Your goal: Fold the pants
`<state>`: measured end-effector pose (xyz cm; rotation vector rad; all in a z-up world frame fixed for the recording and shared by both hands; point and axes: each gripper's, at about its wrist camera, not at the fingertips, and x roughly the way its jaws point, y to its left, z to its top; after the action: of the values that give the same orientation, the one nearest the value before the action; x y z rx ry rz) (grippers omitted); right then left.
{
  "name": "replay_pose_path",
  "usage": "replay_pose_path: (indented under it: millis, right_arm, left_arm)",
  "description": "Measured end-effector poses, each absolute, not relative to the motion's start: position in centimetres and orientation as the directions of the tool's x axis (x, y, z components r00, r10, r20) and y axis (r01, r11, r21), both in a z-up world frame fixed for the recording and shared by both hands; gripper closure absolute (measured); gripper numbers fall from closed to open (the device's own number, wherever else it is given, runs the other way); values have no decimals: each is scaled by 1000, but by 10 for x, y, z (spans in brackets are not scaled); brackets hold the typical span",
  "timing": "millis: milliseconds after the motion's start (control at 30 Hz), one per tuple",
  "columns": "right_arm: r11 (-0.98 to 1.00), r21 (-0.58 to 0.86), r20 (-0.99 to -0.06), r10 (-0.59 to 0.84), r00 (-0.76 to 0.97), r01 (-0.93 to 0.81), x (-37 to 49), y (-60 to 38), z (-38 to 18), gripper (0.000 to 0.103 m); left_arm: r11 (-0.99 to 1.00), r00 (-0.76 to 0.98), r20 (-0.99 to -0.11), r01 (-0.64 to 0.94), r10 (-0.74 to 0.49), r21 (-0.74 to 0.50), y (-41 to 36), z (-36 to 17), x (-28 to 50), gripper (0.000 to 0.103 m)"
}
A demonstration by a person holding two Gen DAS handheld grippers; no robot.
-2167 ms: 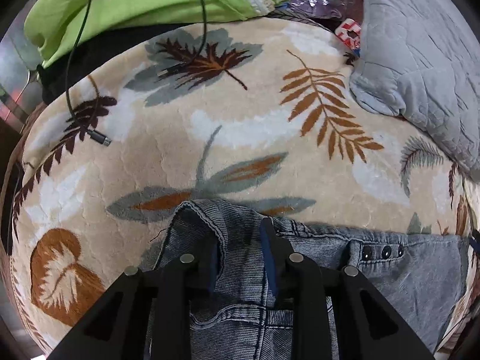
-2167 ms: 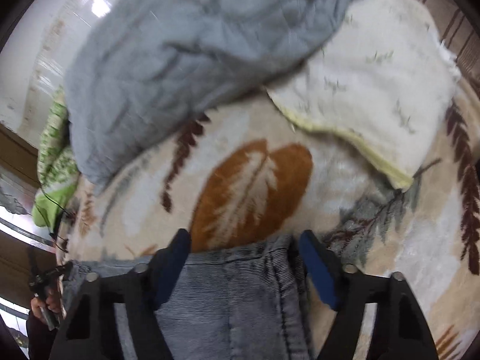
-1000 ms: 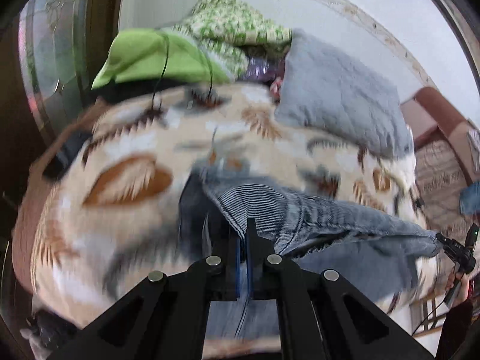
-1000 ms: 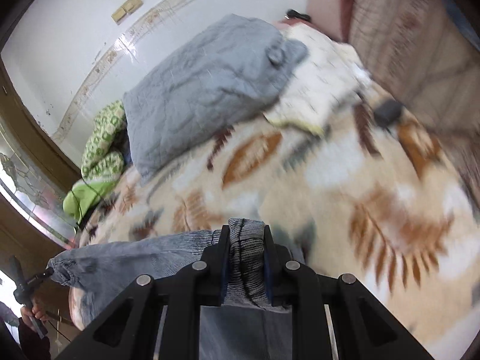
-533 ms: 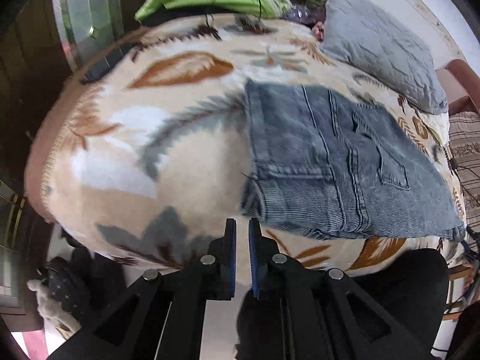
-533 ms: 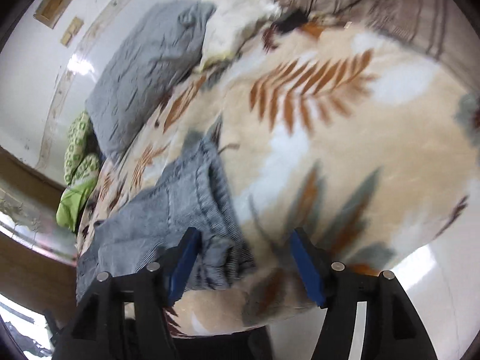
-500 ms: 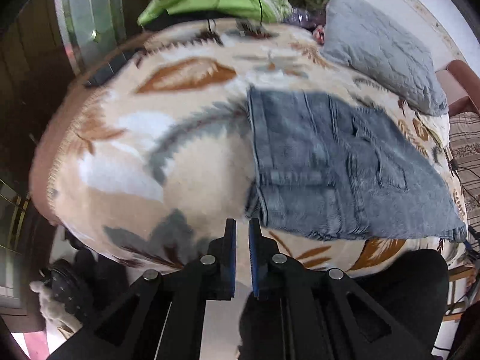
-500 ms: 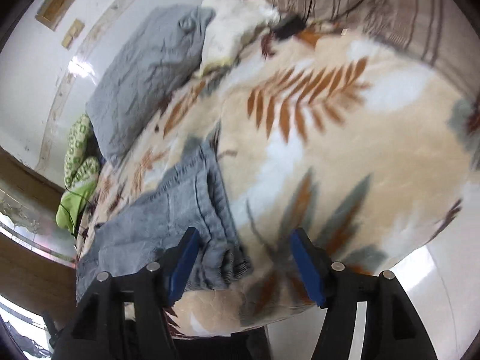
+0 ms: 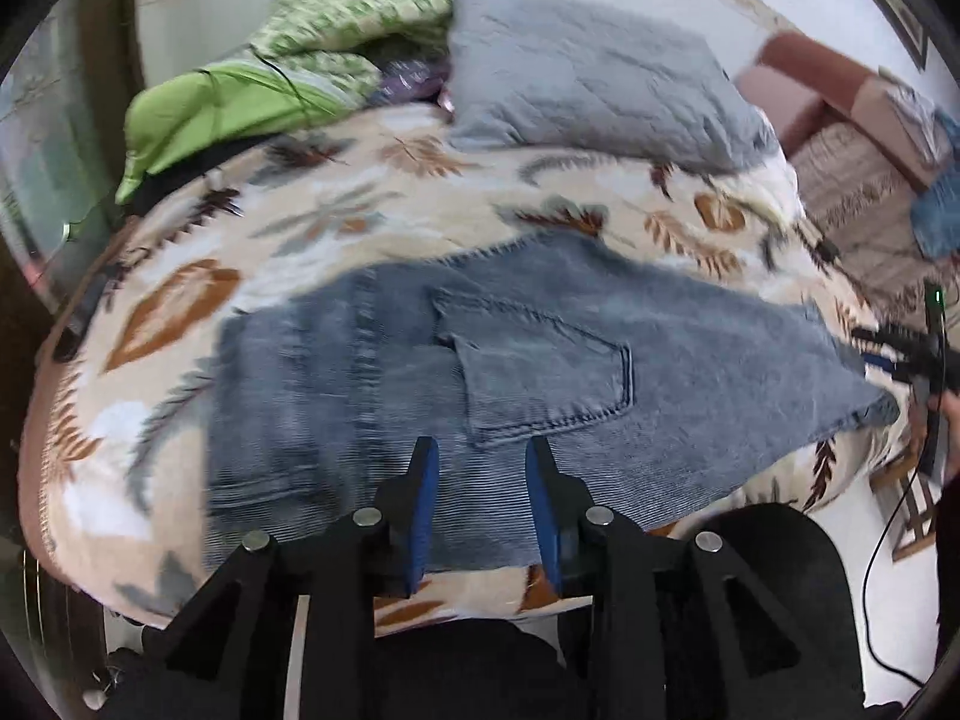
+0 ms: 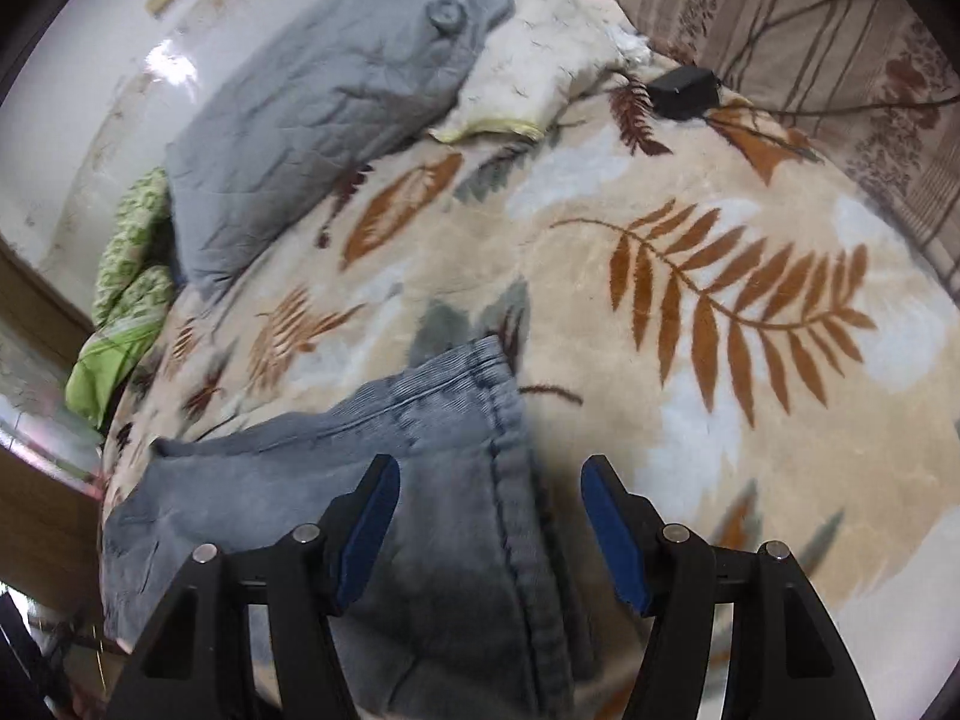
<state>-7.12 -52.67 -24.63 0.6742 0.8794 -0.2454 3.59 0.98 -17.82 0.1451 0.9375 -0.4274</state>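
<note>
Grey-blue denim pants (image 9: 540, 360) lie flat on the leaf-patterned blanket (image 9: 360, 216), back pocket facing up, one end at the bed's right edge. My left gripper (image 9: 480, 456) is open and empty, hovering over the pants' near edge. In the right wrist view the pants (image 10: 384, 480) end in a stitched hem near the middle of the blanket (image 10: 720, 300). My right gripper (image 10: 489, 480) is wide open and empty just above that end. The right gripper also shows at the far right of the left wrist view (image 9: 924, 354).
A grey quilted pillow (image 9: 588, 78) and green bedding (image 9: 252, 90) lie at the head of the bed. A cream pillow (image 10: 540, 72) and a black box with cable (image 10: 684, 90) sit at the far side. The bed's front edge drops off near me.
Both grippers let go of the pants, which now lie spread on the blanket. My left gripper has opened and moved over the pants. My right gripper stays open and has come closer to the hem.
</note>
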Motion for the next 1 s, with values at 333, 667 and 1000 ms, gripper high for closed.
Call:
replay_pose_path:
  millis: [333,667,1000]
  right_arm:
    - [901,258,-856,46,515,349,-33,-503,-244,88]
    - [904,272,-735,-25,677,329,-13,-520,-183,94]
    - [826,458,-722,130,679,330,-39,-537,-223,90]
  left_arm:
    - [940,438,-876,338,-203,-49,14,-223,52,73]
    - [952,443,-880,306,-172,-32,11,-225,53,72]
    - [951,443,-882,309,-158,-16,9,-226,53,70]
